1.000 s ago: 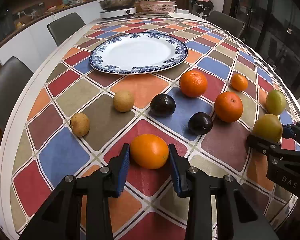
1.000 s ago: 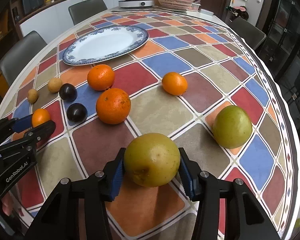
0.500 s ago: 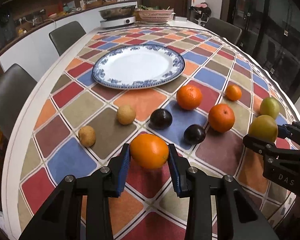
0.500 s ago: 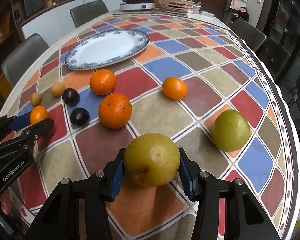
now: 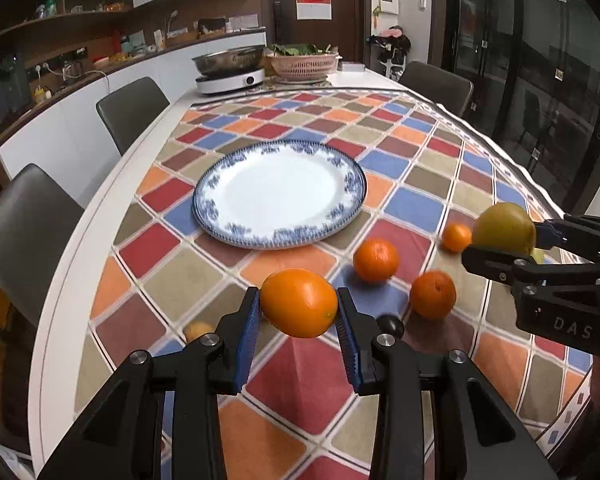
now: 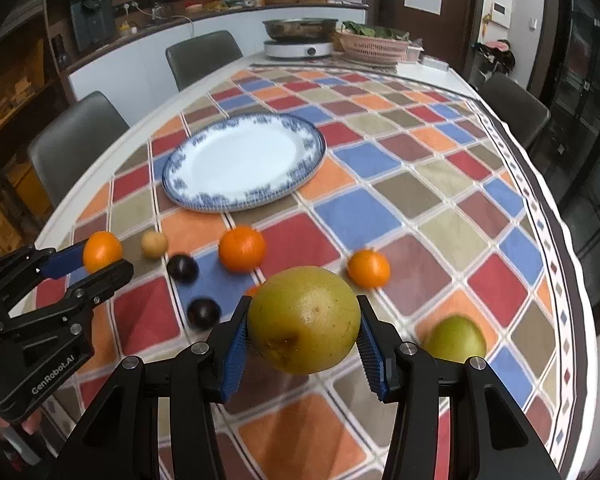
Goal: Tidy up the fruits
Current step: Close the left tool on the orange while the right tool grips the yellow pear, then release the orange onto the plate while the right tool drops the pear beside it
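Observation:
My left gripper [image 5: 298, 316] is shut on an orange [image 5: 299, 302] and holds it above the table, short of the blue-rimmed white plate [image 5: 280, 194]. My right gripper [image 6: 303, 338] is shut on a yellow-green pear [image 6: 304, 319], also lifted; the pear also shows in the left wrist view [image 5: 504, 228]. On the checked tablecloth lie oranges [image 6: 242, 248] [image 6: 369, 269], two dark plums [image 6: 183, 267] [image 6: 203, 313], a small brown fruit [image 6: 154, 244] and a green pear [image 6: 455, 339]. The plate holds nothing.
An induction cooker with a steel pan [image 5: 230, 70] and a pink basket of greens [image 5: 304, 65] stand at the table's far end. Grey chairs [image 5: 24, 236] [image 5: 134, 114] line the left side, another [image 5: 436, 86] the right.
Both grippers have risen with their fruits off the table and tilted up, toward the plate. The fruits on the cloth have not moved.

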{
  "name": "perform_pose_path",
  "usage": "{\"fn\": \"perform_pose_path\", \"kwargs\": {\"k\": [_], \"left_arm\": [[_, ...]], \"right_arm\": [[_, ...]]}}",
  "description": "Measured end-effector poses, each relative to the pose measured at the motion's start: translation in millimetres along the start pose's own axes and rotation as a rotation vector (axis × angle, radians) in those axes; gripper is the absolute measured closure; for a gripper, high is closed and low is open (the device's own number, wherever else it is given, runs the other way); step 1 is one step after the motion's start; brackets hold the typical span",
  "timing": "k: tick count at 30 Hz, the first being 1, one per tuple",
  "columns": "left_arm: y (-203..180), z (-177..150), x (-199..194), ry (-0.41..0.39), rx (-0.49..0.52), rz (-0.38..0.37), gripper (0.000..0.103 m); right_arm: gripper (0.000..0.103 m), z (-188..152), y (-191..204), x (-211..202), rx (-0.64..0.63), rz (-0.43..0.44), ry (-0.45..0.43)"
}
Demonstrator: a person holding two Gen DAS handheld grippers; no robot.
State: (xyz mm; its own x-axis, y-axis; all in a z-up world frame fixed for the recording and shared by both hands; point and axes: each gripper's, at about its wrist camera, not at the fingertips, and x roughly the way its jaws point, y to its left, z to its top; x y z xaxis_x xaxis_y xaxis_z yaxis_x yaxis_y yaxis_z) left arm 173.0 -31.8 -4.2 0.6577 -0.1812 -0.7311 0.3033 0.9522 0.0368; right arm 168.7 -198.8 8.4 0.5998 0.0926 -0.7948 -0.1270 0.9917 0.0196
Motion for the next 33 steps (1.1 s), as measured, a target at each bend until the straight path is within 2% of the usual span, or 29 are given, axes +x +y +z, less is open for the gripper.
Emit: {"fn": "perform_pose_path", "kwargs": {"k": [8, 18, 25, 33], "left_arm": [[18, 35, 5, -0.020, 0.002, 0.001, 0.066], [37, 68, 30, -0.017, 0.002, -0.007, 0.066], [54, 82, 67, 0.037, -0.027, -0.017, 0.066], [69, 87, 110, 0.104, -0.042, -0.006, 0.066]], "right_arm": [[0.053, 43, 10, 4, -0.056, 0.024, -0.047], [0.053, 88, 15, 32, -0.079, 0.055, -0.040], [0.053, 114, 19, 66, -0.104, 0.063, -0.008], [0.053, 128, 26, 107, -0.139, 0.062, 0.051]]}}
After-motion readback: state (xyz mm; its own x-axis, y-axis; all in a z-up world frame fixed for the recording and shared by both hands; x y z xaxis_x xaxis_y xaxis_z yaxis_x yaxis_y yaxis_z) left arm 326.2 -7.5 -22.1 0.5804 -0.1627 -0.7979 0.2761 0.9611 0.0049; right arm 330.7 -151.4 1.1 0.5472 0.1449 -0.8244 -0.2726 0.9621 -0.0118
